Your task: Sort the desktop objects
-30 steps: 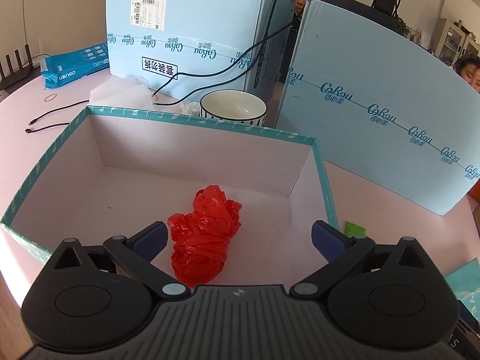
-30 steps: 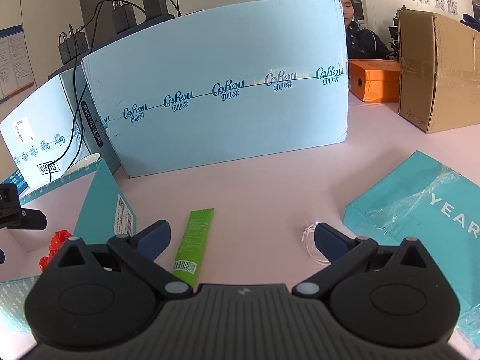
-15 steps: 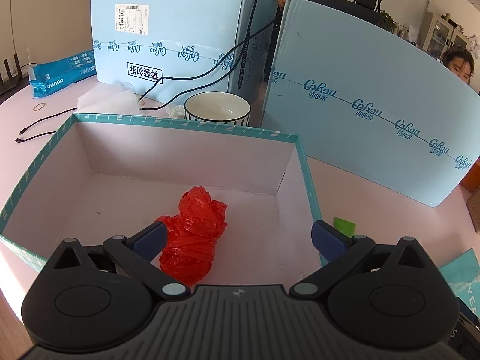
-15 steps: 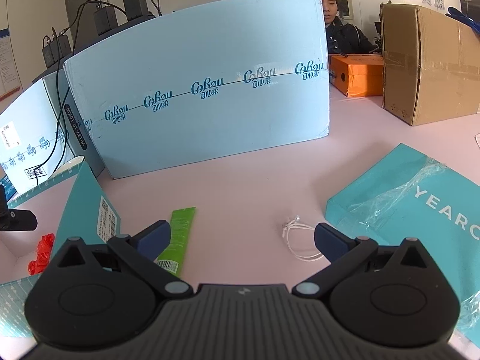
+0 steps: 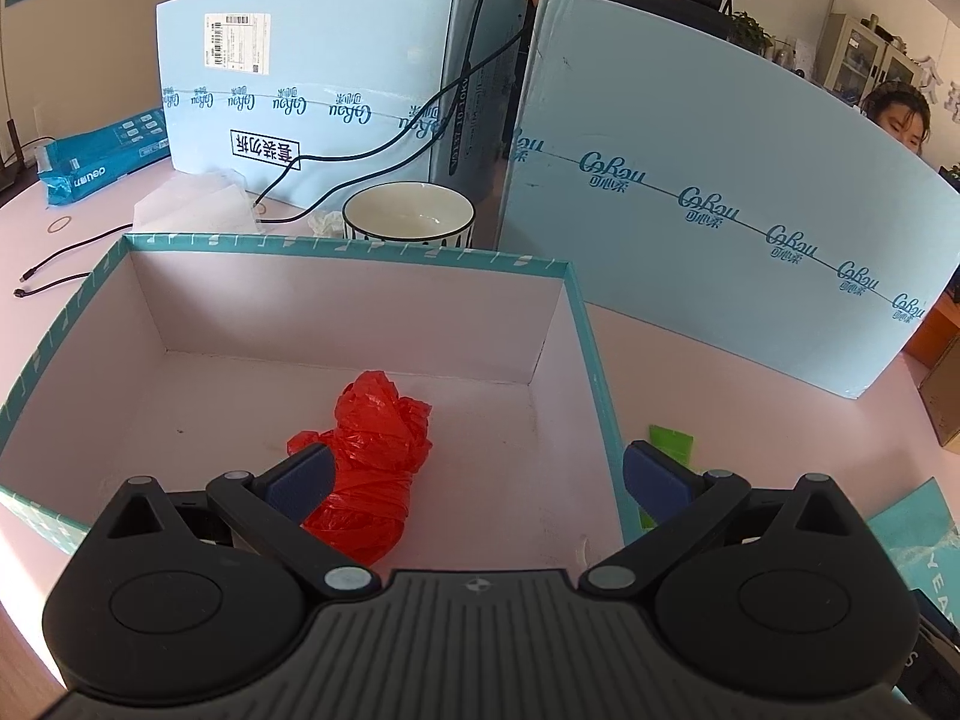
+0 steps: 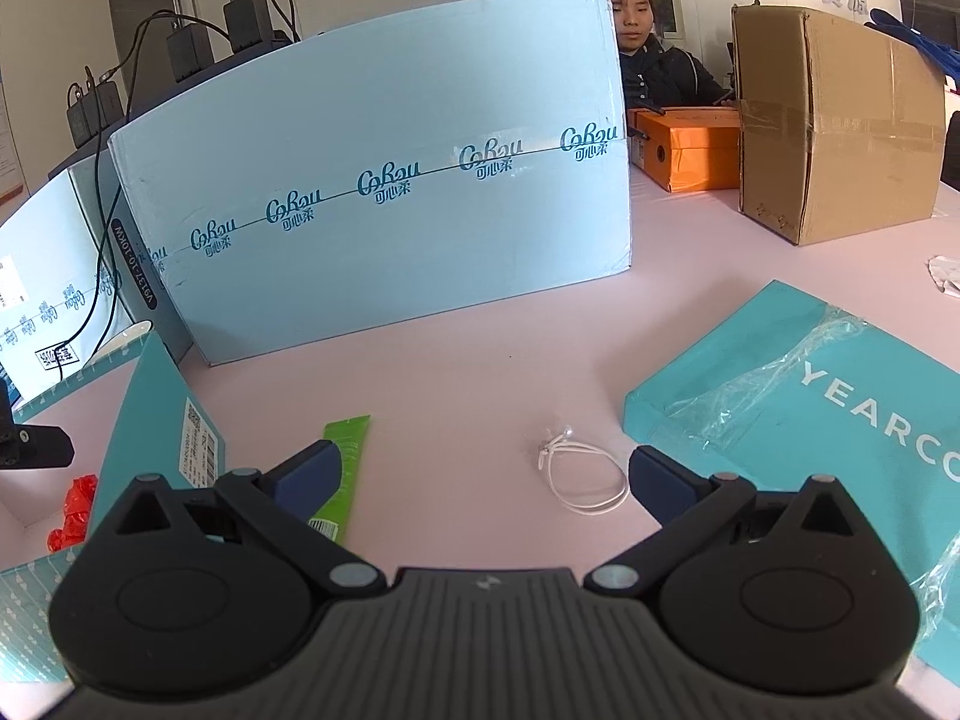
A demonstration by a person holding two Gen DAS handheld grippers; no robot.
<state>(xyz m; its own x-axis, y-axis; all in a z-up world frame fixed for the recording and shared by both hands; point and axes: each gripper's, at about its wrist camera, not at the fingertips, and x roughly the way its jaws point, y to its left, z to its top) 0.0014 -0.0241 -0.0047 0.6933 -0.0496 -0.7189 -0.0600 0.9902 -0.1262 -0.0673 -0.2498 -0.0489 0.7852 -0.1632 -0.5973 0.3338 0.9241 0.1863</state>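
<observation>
A crumpled red plastic bag (image 5: 372, 456) lies on the floor of an open teal-rimmed box (image 5: 336, 246). My left gripper (image 5: 477, 480) is open and empty, hovering over the box's near right part, above the bag. A green tube (image 6: 343, 474) lies flat on the pink table just right of the box wall (image 6: 162, 420); its tip also shows in the left wrist view (image 5: 672, 441). A white loop of string (image 6: 579, 474) lies right of the tube. My right gripper (image 6: 480, 477) is open and empty above the table, between tube and string.
Light blue cartons (image 6: 384, 210) stand as a wall behind the table. A white bowl (image 5: 408, 219) and cables (image 5: 54, 276) lie behind the box. A teal box lid in plastic wrap (image 6: 828, 414) lies at right, with a brown carton (image 6: 834, 120) and orange box (image 6: 690, 147) beyond.
My left gripper has drifted right and pulled back over the box, so the bag sits further left. My right gripper has shifted right, so tube and string slide left in view.
</observation>
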